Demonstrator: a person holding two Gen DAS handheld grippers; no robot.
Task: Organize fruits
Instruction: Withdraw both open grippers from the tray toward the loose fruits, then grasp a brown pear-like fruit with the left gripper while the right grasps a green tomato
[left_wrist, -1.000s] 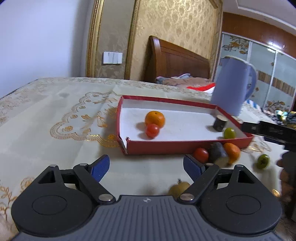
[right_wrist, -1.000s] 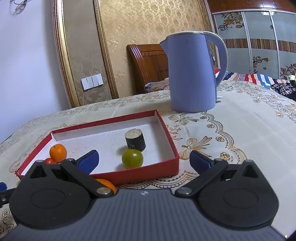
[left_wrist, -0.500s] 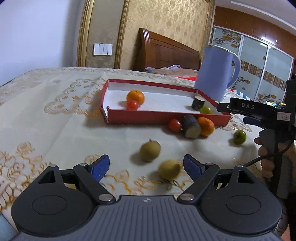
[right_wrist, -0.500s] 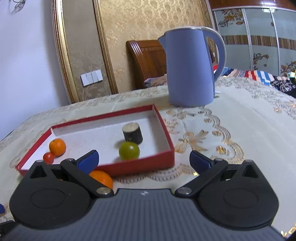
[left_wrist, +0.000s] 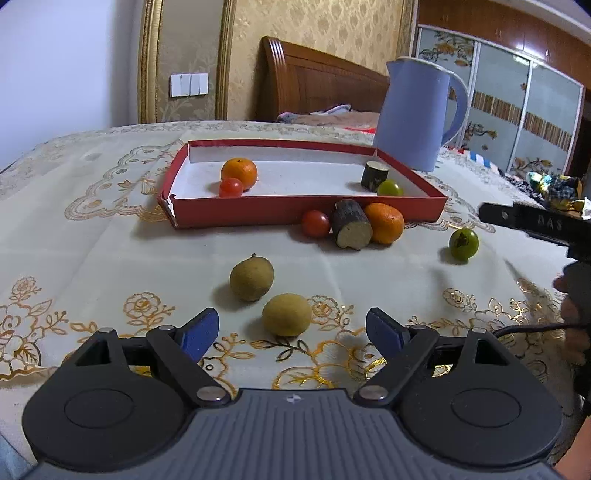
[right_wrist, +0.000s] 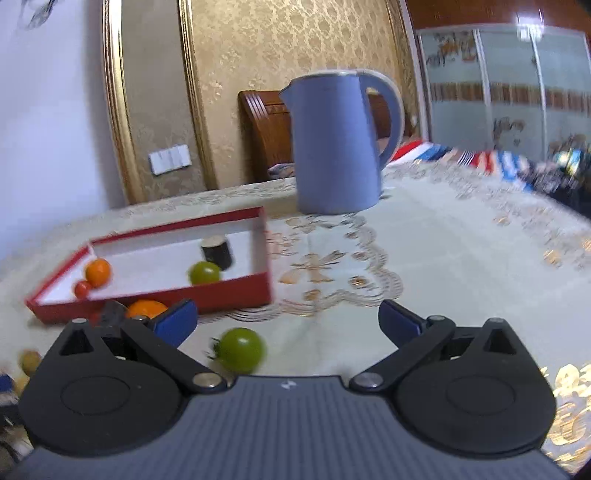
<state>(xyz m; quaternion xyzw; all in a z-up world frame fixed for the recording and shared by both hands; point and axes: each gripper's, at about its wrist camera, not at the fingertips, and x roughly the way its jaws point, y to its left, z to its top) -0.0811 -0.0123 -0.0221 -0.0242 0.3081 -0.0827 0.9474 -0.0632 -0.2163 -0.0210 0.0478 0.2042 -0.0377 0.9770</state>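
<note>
Both tools are released and carry nothing. The left tool has a yellow-brown fruit just ahead between its spread jaws — likely the next pick — with a second one beyond. The right tool has a green fruit close ahead, toward its left jaw. Farther off, the red tray on the tabletop holds an orange, a red tomato, a dark stub and a green fruit — paired at opposite ends.
</note>
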